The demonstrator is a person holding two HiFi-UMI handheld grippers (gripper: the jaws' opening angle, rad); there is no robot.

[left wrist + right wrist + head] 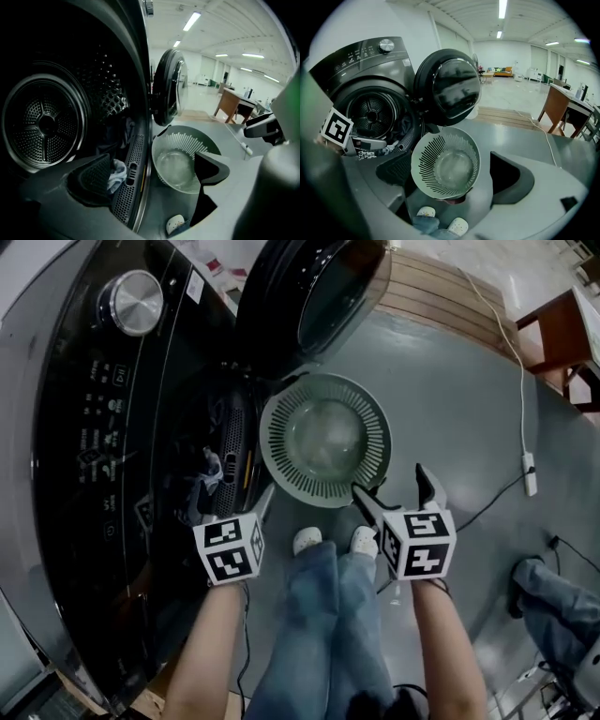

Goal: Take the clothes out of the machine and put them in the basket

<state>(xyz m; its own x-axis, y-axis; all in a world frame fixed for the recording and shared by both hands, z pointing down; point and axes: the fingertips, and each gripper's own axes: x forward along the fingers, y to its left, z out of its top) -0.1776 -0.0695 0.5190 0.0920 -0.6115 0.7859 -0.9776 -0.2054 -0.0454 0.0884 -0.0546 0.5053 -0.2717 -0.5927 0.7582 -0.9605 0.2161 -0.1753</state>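
Left gripper view is filled by the left hand-held gripper (152, 173), whose jaws are spread wide and released, with nothing pressed between them. Just beyond its left jaw a pale blue crumpled cloth (117, 171) is seen at the mouth of the dark front-loading washing machine (94, 427), against the perforated grille (133, 159). Darker clothes (123, 132) are piled further in, ahead and to the left. Ahead and to the right of that gripper, the round grey-green slotted plastic basket (185, 140) is set on the grey floor (450, 399), and it is empty. The right hand-held gripper (394, 486) is likewise spread open and empty, poised over the basket's near rim. No garment is judged to have been transferred yet. If only a thin fold is pinched, the cloth could be dropped on the floor short of the basket. Fabric could also be snagged on the grille, or the light basket knocked aside by the right jaws.
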